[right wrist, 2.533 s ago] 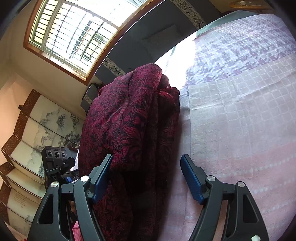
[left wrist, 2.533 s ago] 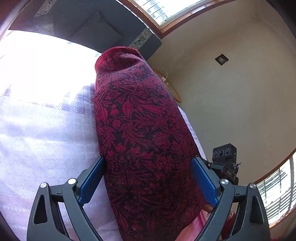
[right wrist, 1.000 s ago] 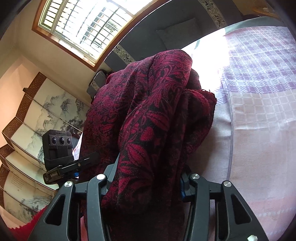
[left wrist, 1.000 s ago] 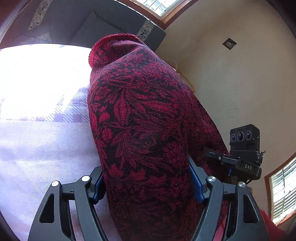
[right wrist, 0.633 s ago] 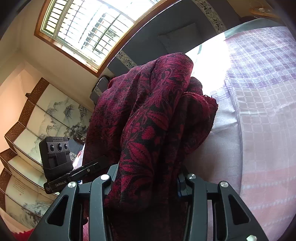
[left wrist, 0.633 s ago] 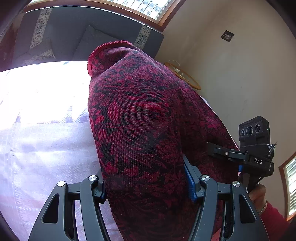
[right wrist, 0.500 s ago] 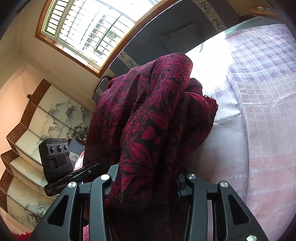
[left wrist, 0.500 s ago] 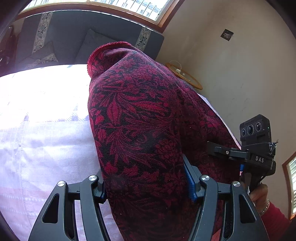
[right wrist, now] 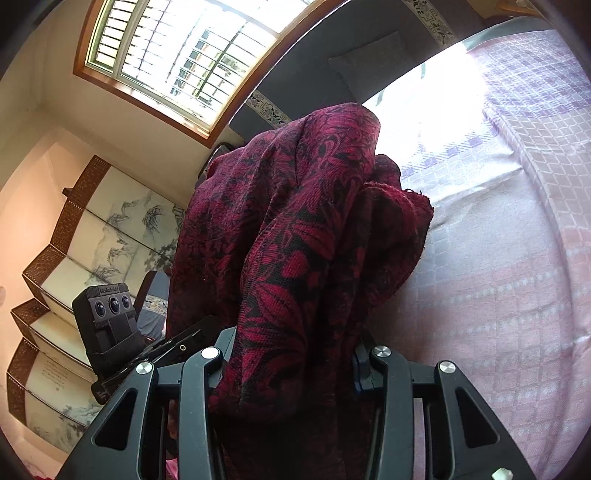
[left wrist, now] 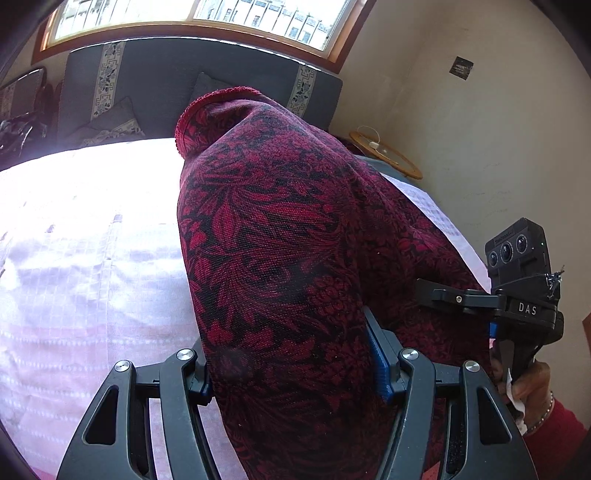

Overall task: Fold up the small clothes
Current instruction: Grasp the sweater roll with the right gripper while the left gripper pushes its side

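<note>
Since a moment before, my left gripper point(left wrist: 291, 354) had tipped up, bringing the window point(left wrist: 192, 14) and dark sofa point(left wrist: 155, 85) into its view. Both grippers pinched the red floral garment point(left wrist: 280, 266), bunched and lifted above the lilac checked bedspread point(left wrist: 81, 280). My right gripper point(right wrist: 291, 354) clamped a thicker fold. Only the left view showed my right hand point(left wrist: 528, 380) in a red sleeve; only the right view showed the painted folding screen point(right wrist: 92, 240).

Bright daylight from the window point(right wrist: 177, 62), blown-out glare on the bedspread point(left wrist: 92, 177), fisheye-curved dark corners, sharp focus.
</note>
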